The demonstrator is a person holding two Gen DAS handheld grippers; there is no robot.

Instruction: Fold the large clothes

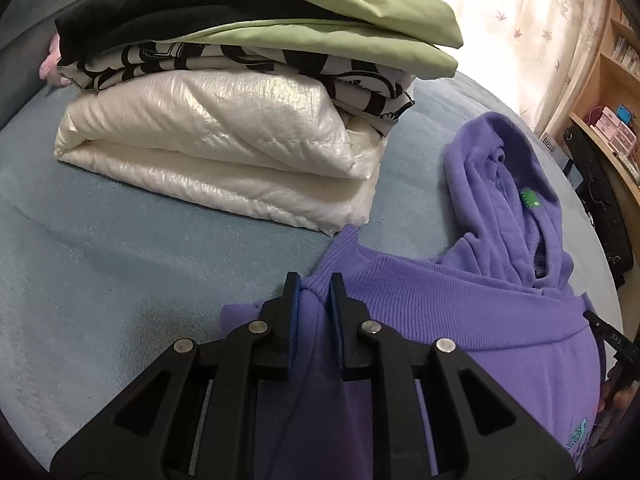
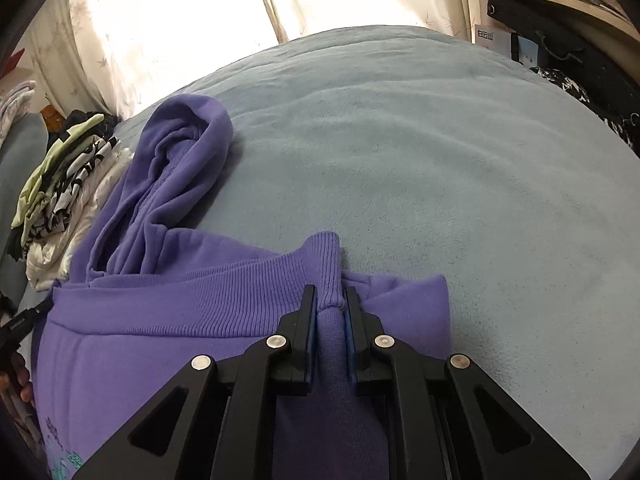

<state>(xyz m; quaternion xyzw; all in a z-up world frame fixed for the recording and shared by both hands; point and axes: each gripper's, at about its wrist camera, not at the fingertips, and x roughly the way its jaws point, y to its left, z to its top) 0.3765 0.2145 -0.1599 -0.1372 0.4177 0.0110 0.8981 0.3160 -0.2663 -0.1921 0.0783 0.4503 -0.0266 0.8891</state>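
Observation:
A purple hoodie [image 1: 460, 300] lies on the blue-grey bed cover [image 1: 120, 264], its hood [image 1: 508, 200] stretched away from me. Its ribbed hem is folded up over the body toward the hood. My left gripper [image 1: 314, 284] is shut on the left corner of that ribbed hem. In the right wrist view the hoodie [image 2: 180, 320] fills the lower left, hood [image 2: 180, 168] at upper left. My right gripper [image 2: 330, 296] is shut on the right corner of the ribbed hem. Both corners rest low over the garment.
A stack of folded clothes [image 1: 240, 92], white padded at the bottom, black-and-white print, green and black on top, sits on the bed left of the hood; it also shows in the right wrist view [image 2: 68, 184]. Curtains [image 2: 180, 20] hang behind. Wooden shelves [image 1: 608, 92] stand right.

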